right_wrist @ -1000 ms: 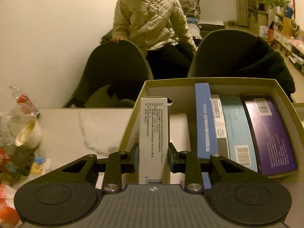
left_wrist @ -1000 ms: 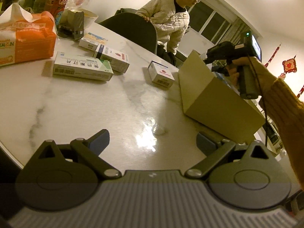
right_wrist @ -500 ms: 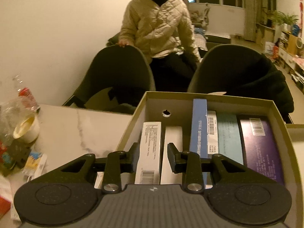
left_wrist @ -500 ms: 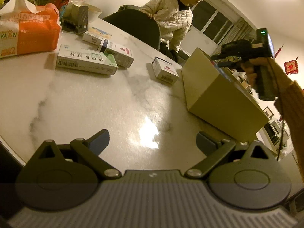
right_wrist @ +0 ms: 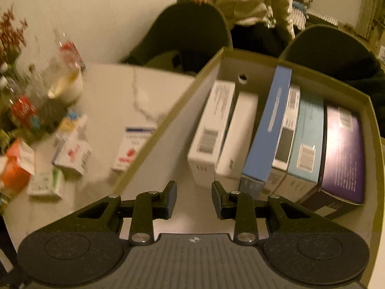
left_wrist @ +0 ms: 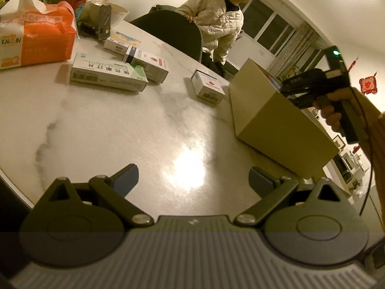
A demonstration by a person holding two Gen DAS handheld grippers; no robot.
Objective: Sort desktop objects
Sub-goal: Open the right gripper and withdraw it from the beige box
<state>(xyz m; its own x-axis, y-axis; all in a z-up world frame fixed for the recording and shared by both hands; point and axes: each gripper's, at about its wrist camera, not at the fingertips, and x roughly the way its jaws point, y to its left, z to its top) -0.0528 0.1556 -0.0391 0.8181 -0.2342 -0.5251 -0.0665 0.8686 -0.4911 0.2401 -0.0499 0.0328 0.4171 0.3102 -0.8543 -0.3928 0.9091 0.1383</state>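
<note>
A tan cardboard box (right_wrist: 168, 130) stands on the marble table (left_wrist: 120, 130); it also shows in the left wrist view (left_wrist: 276, 125). Inside stand several cartons, with a white medicine carton (right_wrist: 211, 130) at the left. My right gripper (right_wrist: 194, 198) is open and empty, above the box's near end. My left gripper (left_wrist: 193, 180) is open wide and empty over the table's near part. Loose cartons lie on the table: a green-white one (left_wrist: 108, 74), a red-marked one (left_wrist: 146, 63) and a small one (left_wrist: 208, 86).
An orange tissue pack (left_wrist: 33, 41), bottles and a bowl (right_wrist: 65, 86) crowd the table's far left. A person in a pale jacket (left_wrist: 216, 24) stands behind dark chairs (left_wrist: 173, 31) at the far side.
My right gripper let go of the white carton, which now stands in the box at the left, and drew back and up. My left gripper stayed open and hardly moved.
</note>
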